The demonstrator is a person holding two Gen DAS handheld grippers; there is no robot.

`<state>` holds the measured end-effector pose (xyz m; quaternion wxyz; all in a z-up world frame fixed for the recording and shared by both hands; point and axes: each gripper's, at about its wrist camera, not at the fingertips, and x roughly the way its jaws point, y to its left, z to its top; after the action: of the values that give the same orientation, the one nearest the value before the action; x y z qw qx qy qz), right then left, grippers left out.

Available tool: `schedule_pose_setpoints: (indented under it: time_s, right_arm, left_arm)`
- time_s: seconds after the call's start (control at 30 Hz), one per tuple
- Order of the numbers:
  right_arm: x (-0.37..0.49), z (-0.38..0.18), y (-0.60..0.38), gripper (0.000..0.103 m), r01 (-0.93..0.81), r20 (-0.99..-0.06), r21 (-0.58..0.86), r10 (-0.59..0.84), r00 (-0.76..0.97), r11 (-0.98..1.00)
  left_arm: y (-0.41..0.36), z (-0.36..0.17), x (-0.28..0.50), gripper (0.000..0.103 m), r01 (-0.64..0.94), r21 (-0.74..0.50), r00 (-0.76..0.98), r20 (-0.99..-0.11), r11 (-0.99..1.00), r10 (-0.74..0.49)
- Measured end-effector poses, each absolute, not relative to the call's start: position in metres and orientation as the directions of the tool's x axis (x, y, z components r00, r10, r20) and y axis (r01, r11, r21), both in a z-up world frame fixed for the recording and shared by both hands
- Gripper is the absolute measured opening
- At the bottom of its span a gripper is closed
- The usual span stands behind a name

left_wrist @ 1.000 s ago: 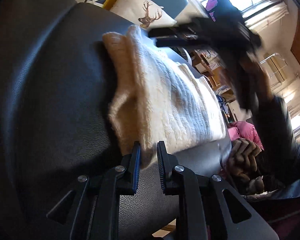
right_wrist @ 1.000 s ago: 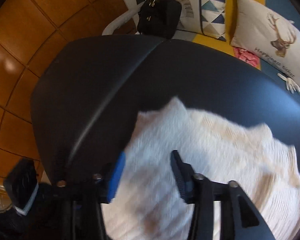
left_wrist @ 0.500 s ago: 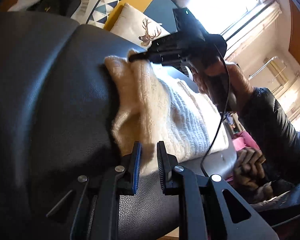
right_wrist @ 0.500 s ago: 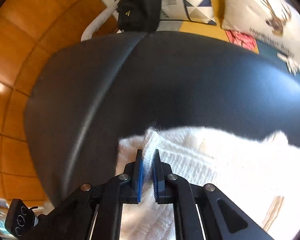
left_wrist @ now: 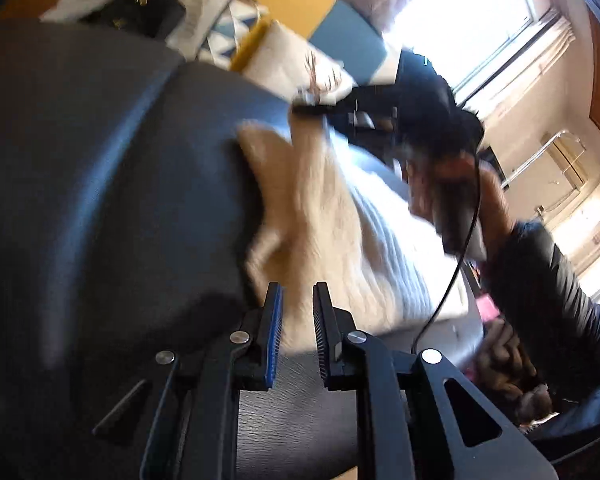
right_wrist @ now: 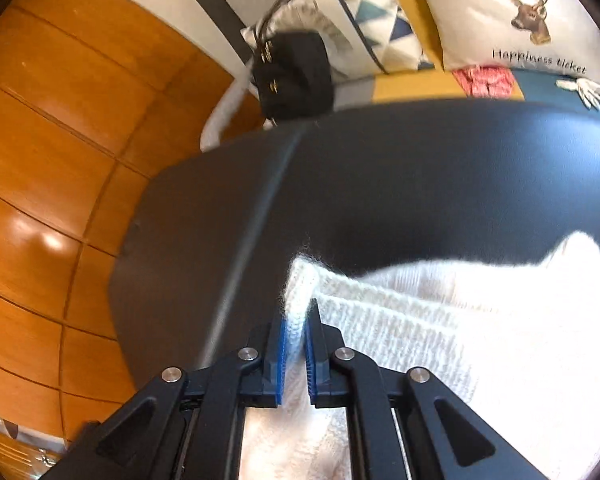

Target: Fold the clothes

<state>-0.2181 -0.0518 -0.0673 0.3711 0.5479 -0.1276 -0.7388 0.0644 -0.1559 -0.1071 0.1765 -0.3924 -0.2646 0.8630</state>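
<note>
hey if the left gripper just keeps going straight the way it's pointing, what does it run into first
Most likely the cream knit sweater: its near edge lies right ahead of the left gripper on the black cushion. The frame is blurred, so depth is uncertain.

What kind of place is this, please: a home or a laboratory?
Most likely a home living room: a deer-print cushion and a black handbag lie on a sofa, the floor is wooden, and a sunlit window stands behind.

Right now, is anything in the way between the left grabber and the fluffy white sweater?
Nothing visible. The left gripper sits right at the near edge of the sweater, knit showing between its fingers. The right gripper already pinches a far corner.
</note>
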Motion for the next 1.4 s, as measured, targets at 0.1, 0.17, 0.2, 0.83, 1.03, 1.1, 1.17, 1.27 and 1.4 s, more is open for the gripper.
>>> schedule_pose_setpoints:
  time_s: [0.1,0.17,0.2,0.83,1.03,1.1,1.17,1.27,1.4]
  right_arm:
    - [-0.201,-0.055,-0.055,0.007,0.464,-0.723,0.554,-0.676,-0.145,-0.692]
    - [-0.179,-0.053,-0.040,0.007,0.498,-0.715,0.536,-0.680,-0.162,-0.682]
    - [-0.173,-0.050,-0.036,0.007,0.507,-0.706,0.536,-0.688,-0.169,-0.675]
    - [-0.129,0.013,-0.013,0.009,0.569,-0.590,0.541,-0.762,-0.269,-0.619]
    - [-0.158,-0.030,-0.051,0.009,0.528,-0.675,0.516,-0.699,-0.235,-0.675]
    - [-0.166,-0.052,-0.065,0.009,0.504,-0.728,0.494,-0.654,-0.205,-0.709]
    - [-0.173,-0.070,-0.071,0.019,0.469,-0.745,0.537,-0.655,-0.125,-0.701]
    - [-0.164,-0.054,-0.058,0.026,0.486,-0.719,0.544,-0.679,-0.151,-0.684]
    - [-0.145,-0.039,-0.032,0.028,0.512,-0.716,0.515,-0.673,-0.185,-0.688]
  left_arm:
    - [-0.164,-0.108,0.061,0.032,-0.136,-0.611,-0.603,-0.573,-0.780,0.554]
    - [-0.168,-0.109,0.057,0.036,-0.159,-0.616,-0.585,-0.571,-0.772,0.576]
    - [-0.165,-0.112,0.053,0.039,-0.164,-0.606,-0.576,-0.582,-0.778,0.575]
    - [-0.134,-0.110,0.048,0.005,-0.221,-0.515,-0.545,-0.639,-0.828,0.543]
    - [-0.151,-0.142,0.036,0.012,-0.029,-0.672,-0.500,-0.632,-0.740,0.592]
    - [-0.147,-0.142,0.035,0.014,-0.015,-0.683,-0.492,-0.630,-0.730,0.600]
    - [-0.140,-0.139,0.037,0.015,-0.014,-0.672,-0.489,-0.641,-0.740,0.592]
    - [-0.135,-0.128,0.047,0.015,-0.042,-0.609,-0.494,-0.676,-0.792,0.547]
    - [-0.136,-0.125,0.051,0.015,-0.016,-0.605,-0.496,-0.687,-0.796,0.532]
